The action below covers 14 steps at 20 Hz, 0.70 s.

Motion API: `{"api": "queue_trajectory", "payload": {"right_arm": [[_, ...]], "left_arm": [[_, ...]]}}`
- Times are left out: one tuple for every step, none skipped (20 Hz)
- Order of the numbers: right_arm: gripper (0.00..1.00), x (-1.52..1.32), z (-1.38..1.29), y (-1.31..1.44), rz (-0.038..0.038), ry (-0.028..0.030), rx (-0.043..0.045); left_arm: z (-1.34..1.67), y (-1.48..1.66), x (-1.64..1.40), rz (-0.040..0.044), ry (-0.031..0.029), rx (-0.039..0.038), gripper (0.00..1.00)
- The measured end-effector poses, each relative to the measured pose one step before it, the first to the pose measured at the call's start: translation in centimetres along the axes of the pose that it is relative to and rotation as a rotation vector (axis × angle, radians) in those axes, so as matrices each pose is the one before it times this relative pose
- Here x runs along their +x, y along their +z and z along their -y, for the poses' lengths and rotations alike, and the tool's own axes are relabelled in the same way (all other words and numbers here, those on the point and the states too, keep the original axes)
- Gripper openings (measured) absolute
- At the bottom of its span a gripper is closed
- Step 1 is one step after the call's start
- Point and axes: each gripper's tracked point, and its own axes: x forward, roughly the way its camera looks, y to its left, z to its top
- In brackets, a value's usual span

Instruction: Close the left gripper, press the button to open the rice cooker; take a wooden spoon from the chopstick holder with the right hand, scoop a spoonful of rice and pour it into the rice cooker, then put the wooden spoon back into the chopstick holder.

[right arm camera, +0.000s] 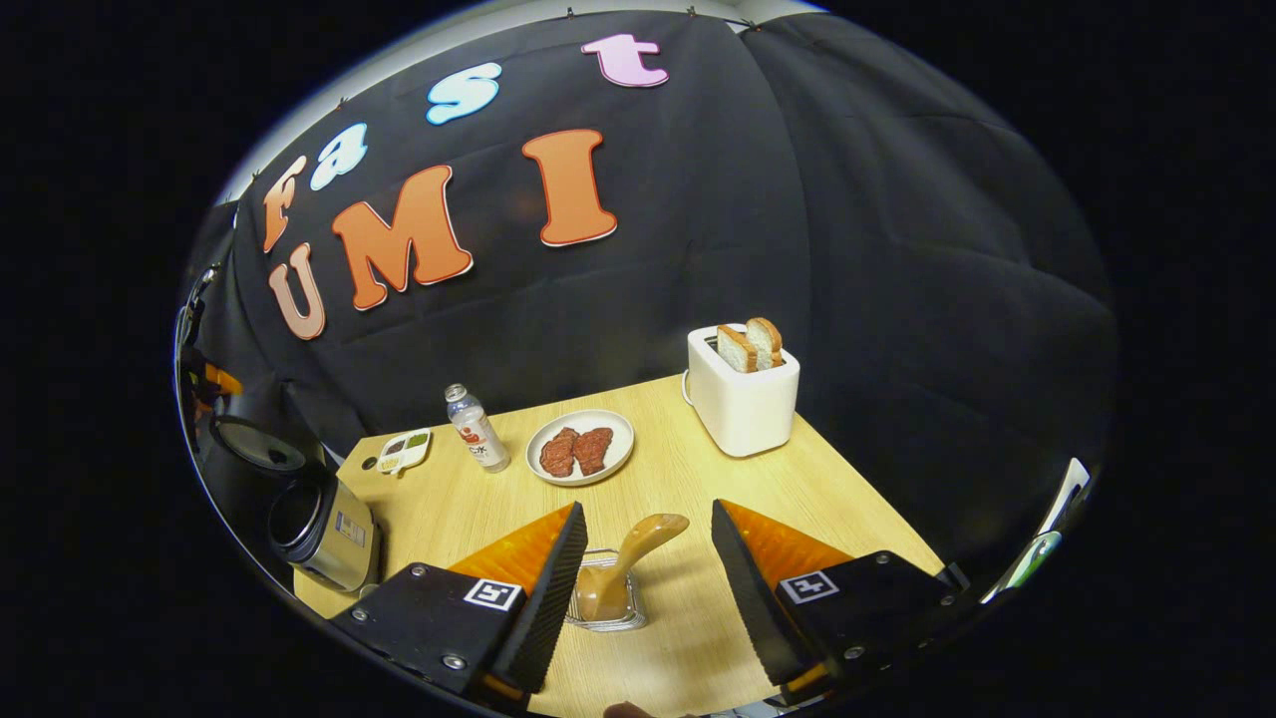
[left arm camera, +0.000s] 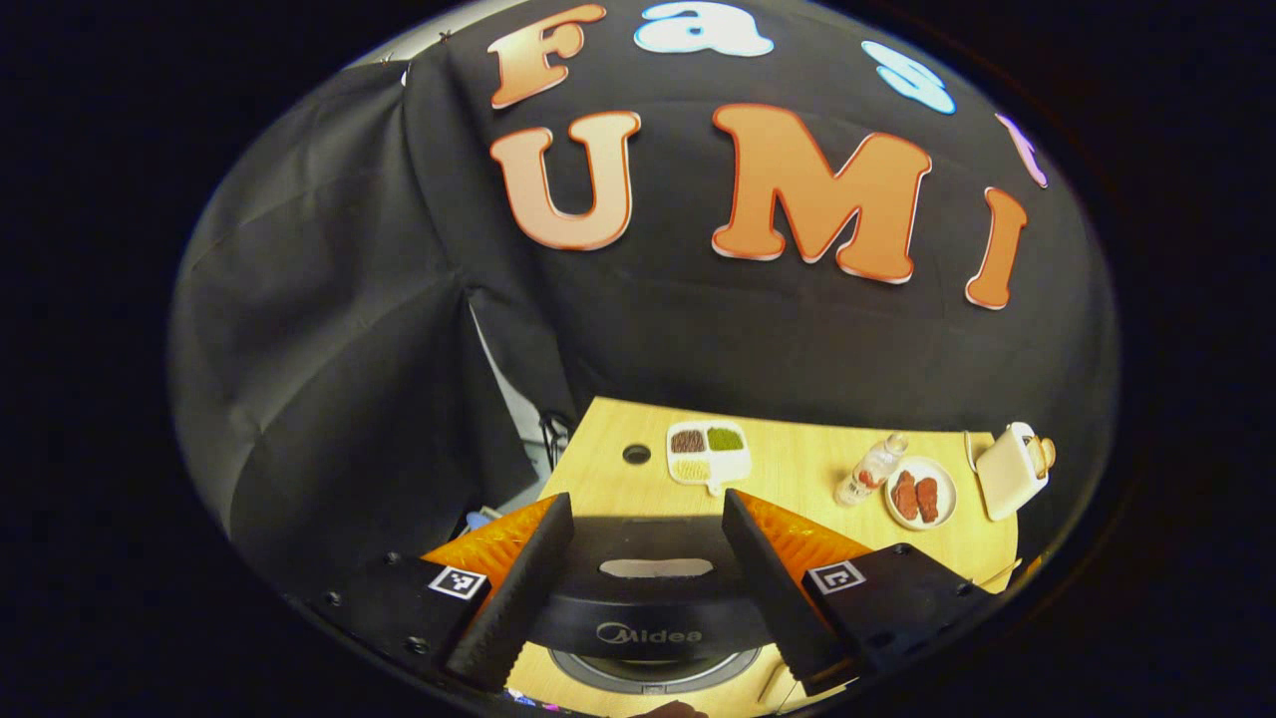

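Since the wooden spoon [right arm camera: 638, 543] stands tilted in the clear chopstick holder [right arm camera: 606, 616], right between the spread fingers of your right hand-held gripper [right arm camera: 646, 511] and touched by neither, taking it out looks like the step in hand. Ease forward until the handle sits squarely between the pads, close on it below the rounded upper end, and lift along its lean so the holder is not dragged or tipped. The holder looks light, so go slowly.

Your left hand-held gripper [left arm camera: 647, 497] is also wide open and holds nothing, hovering just over the rice cooker [left arm camera: 648, 598]. In the right gripper view the cooker sits at the counter's [right arm camera: 698, 479] left edge, well apart from the spoon, with its lid apparently raised, so the carry goes leftwards.

By count: one spoon, one holder, one rice cooker. Farther back are one bottle [right arm camera: 477, 429], one plate [right arm camera: 618, 424] with two pieces of meat [right arm camera: 576, 451], one toaster [right arm camera: 743, 399] holding two bread slices [right arm camera: 750, 347], and one divided dish [left arm camera: 712, 479] with three filled sections.
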Motion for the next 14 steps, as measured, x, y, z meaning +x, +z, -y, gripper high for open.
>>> {"api": "queue_trajectory", "payload": {"right_arm": [[0.79, 0.179, -0.404, -0.001, 0.00332, 0.01166, 0.00201], [0.79, 0.109, -0.422, 0.183, 0.00556, 0.00757, 0.00009], [0.79, 0.117, -0.354, 0.003, 0.00290, 0.01149, -0.00146], [0.79, 0.184, -0.461, -0.019, -0.00170, 0.00959, -0.00494], [0.79, 0.176, -0.381, -0.209, -0.00392, 0.00881, -0.00766], [0.79, 0.041, -0.448, 0.006, -0.00284, 0.00960, -0.00815], [0.80, 0.177, -0.329, 0.053, -0.00039, 0.00674, -0.00882], [0.79, 0.136, -0.480, 0.046, 0.00060, 0.01048, -0.00699], [0.79, 0.167, -0.410, -0.060, 0.00017, 0.00837, -0.00655], [0.79, 0.092, -0.455, 0.072, 0.00195, 0.01182, -0.00748], [0.79, 0.009, -0.412, 0.089, 0.00352, 0.00829, -0.00955], [0.79, 0.076, -0.290, 0.055, 0.00125, 0.00642, -0.01100], [0.79, 0.128, -0.318, -0.004, 0.00115, 0.00643, -0.01213], [0.79, 0.116, -0.203, 0.049, -0.00208, 0.00098, -0.01316]], "left_arm": [[0.203, -1.613, 0.035, -0.05503, -0.00034, -0.00133, 1.00], [0.028, -1.933, -0.085, -0.06818, -0.00542, -0.00004, 0.95], [-0.430, -1.222, -0.012, -0.03743, 0.00426, 0.00509, 0.95], [-0.032, -1.064, 0.396, -0.02275, -0.00258, 0.00380, 0.96], [0.206, -1.304, 0.189, -0.04164, -0.00103, -0.00371, 0.95], [-0.100, -0.763, 0.346, -0.03024, -0.00483, -0.00414, 1.00], [0.105, -1.345, 0.673, -0.03933, -0.00904, -0.00525, 0.96], [0.001, -0.913, 0.408, -0.03253, -0.00654, -0.00342, 0.95], [0.057, -0.885, 0.590, -0.03492, -0.00480, -0.00264, 0.96], [-0.065, -1.125, 0.848, -0.03171, -0.00317, -0.00009, 0.96], [0.005, -1.245, 0.937, -0.03527, -0.00227, 0.00328, 0.96], [-0.060, -1.100, 1.027, -0.03952, -0.00446, -0.00153, 1.00], [0.033, -0.752, 1.060, -0.03462, -0.00391, -0.01202, 1.00], [-0.043, -1.024, 0.685, -0.05502, -0.00368, -0.01728, 0.96]]}}
